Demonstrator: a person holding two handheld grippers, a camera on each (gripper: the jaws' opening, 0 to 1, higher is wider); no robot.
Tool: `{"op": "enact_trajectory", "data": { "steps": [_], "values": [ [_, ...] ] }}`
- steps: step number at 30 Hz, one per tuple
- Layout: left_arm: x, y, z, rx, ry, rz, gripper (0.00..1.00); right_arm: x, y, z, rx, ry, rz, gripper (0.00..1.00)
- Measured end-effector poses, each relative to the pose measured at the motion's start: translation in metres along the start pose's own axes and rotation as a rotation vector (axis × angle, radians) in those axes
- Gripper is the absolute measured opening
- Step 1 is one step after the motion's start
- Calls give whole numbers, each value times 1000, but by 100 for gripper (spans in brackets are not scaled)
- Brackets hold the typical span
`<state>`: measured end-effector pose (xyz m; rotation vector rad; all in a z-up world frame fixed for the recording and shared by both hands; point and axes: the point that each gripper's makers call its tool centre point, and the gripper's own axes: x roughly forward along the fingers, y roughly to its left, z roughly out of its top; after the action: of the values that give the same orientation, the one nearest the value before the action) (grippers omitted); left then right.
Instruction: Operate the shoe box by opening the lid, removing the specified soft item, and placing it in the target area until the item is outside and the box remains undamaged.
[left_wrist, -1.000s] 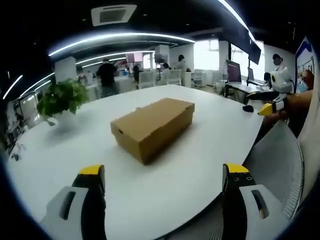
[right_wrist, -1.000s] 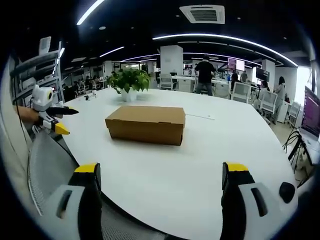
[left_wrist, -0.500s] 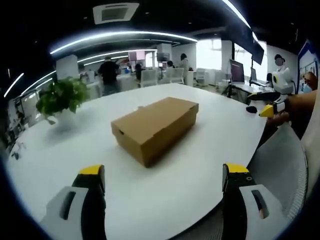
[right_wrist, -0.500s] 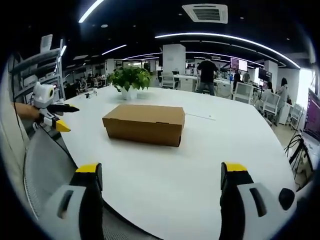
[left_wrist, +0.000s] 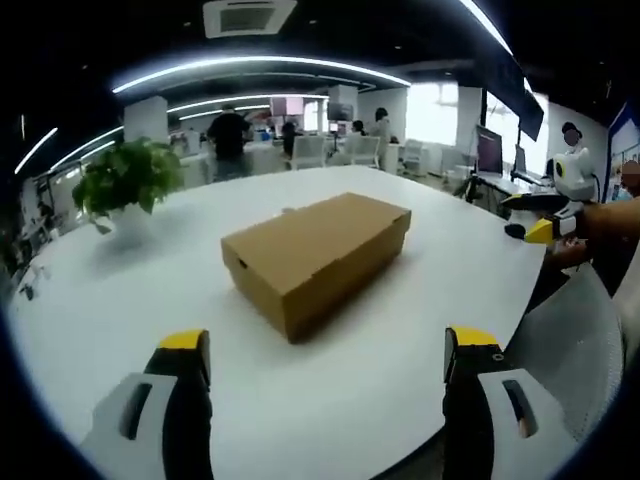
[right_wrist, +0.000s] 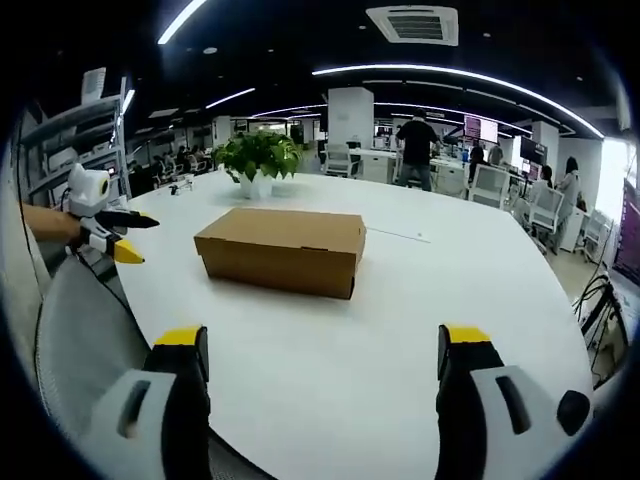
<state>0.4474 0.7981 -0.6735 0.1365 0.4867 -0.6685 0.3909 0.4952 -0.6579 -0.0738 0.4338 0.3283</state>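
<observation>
A: What stands on the white table (right_wrist: 330, 340)?
B: A potted plant (right_wrist: 258, 160) near its far edge.
A: And beyond?
B: Office chairs (right_wrist: 487, 184), a standing person (right_wrist: 416, 150), ceiling light strips (left_wrist: 260, 66).

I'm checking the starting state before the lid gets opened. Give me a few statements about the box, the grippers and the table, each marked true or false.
1. The shoe box has its lid shut. True.
2. The left gripper is clamped on the box. False: its fingers stand apart, short of the box.
3. A potted plant stands on the white table beyond the box. True.
4. The right gripper holds a soft item. False: it is open, holding nothing.
</observation>
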Motion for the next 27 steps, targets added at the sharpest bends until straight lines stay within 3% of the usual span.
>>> {"op": "enact_trajectory", "data": {
  "steps": [6,12,27],
  "values": [
    [10,4,-5,-11,8,-3,99,12,-9,5,-19,-7,9,87],
    [18,12,0,2,-3,1,97,23,-14,6,-31,-14,17,84],
    [41,27,4,-14,-25,47,83,60,-16,6,-73,-19,79,71]
  ]
}}
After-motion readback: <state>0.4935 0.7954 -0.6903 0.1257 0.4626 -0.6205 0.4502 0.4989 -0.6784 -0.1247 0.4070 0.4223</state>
